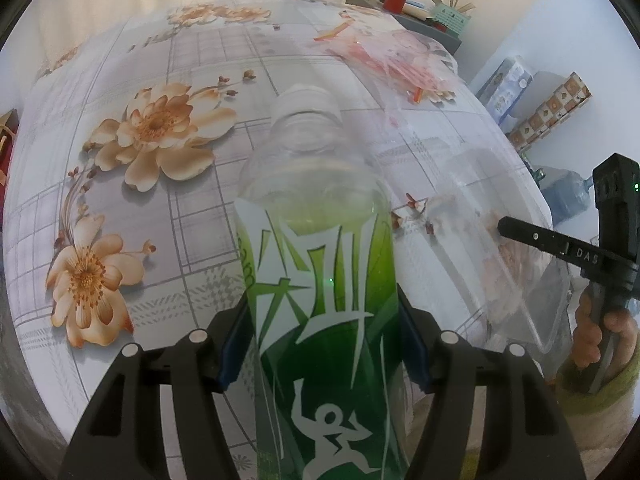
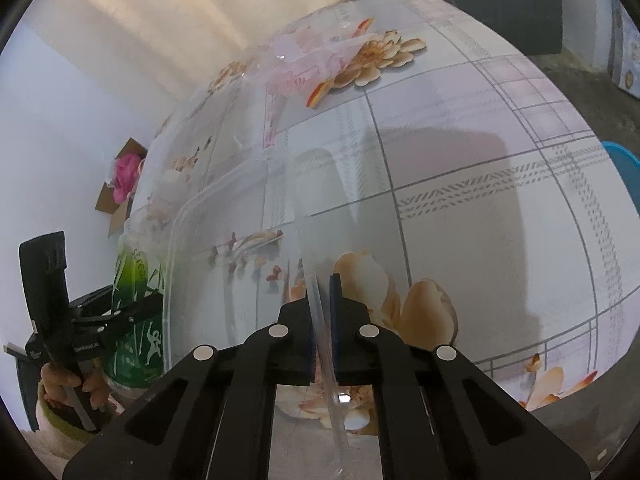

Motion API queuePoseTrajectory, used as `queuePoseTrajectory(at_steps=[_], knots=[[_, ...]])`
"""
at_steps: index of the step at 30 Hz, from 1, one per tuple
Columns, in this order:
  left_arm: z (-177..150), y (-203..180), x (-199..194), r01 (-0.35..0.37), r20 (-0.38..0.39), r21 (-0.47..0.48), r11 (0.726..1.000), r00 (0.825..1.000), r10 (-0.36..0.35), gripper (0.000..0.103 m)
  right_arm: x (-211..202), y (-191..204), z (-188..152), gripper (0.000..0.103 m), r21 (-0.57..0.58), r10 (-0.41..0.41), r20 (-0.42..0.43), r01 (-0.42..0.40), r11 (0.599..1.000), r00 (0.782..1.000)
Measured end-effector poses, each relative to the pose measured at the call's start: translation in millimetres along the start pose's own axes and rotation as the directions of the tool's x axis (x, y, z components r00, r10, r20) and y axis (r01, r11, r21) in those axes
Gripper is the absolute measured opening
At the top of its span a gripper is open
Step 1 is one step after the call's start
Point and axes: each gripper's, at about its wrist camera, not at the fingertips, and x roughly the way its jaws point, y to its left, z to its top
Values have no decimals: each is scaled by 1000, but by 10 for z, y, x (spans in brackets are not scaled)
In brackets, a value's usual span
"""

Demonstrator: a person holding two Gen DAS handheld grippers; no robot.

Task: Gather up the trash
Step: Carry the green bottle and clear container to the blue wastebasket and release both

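**Both grippers loaded over the flowered table**

The left gripper [image 1: 322,344] clamps a clear plastic bottle [image 1: 316,216] with a green label, its blue pads pressed on either side of the label and the white cap pointing away over the tablecloth [image 1: 160,208]. The right gripper [image 2: 322,334] has its jaws nearly together, pinching the thin wall of a clear plastic container [image 2: 240,216] (see-through, so the flower print shows through). A crumpled clear wrapper [image 2: 320,64] with red print lies farther back on the table.

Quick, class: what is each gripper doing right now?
Left gripper: closed on the green-labelled plastic bottle.
Right gripper: closed on the clear plastic container wall.
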Motion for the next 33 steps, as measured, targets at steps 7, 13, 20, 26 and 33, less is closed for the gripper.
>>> queuePoseTrajectory(at_steps=[7,13,20,26,33], knots=[[-13,-35,-2,-10,6,15,1000,1000,10,62,-47,9,-6,4,-3,-7,21,7,1000,1000],[-27,-68,5,-20,10,27,999,1000,19,62,-49,12,-4,4,-3,-4,28,4,1000,1000],[-28,-87,-9,-26,19,35,999,1000,25,62,-77,10,-1,4,-3,-3,35,3,1000,999],[-32,-108,-38,-13,30,34,999,999,12,62,-112,-7,-13,4,3,-3,41,3,1000,999],[-14,-119,-123,7,57,28,1000,998,-8,62,-162,-10,-27,4,8,0,53,0,1000,999]])
